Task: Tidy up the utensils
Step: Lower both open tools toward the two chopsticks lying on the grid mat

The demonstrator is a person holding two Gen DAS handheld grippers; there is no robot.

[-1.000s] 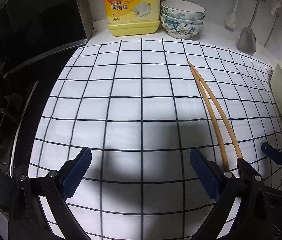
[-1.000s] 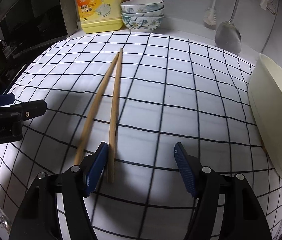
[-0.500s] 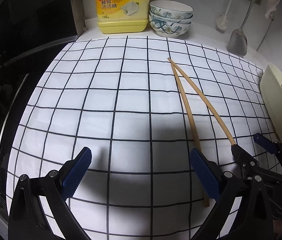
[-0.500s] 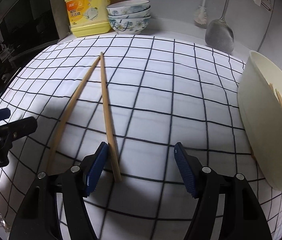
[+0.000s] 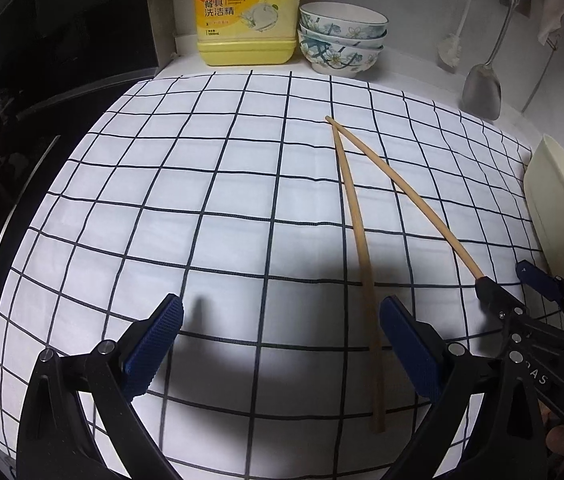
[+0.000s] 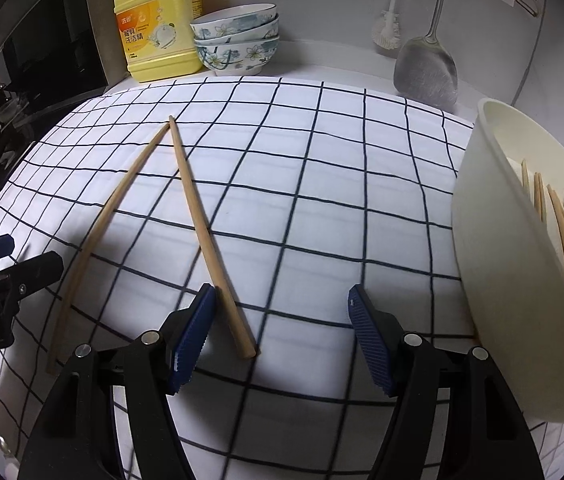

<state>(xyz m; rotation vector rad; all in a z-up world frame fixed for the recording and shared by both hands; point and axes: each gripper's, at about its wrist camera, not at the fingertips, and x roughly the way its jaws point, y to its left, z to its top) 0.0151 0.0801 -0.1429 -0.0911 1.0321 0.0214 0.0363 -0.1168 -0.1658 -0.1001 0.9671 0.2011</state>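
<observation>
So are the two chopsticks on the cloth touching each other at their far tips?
Touching. In the right wrist view the left chopstick and the right chopstick meet at their far tips with no cloth showing between them, then splay apart toward the camera.

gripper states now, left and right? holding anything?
Left gripper: open, holding nothing.
Right gripper: open, holding nothing; one chopstick has its near end between the jaws.

A white cloth with a black grid covers the counter; its far edge meets a pale grey wall.
</observation>
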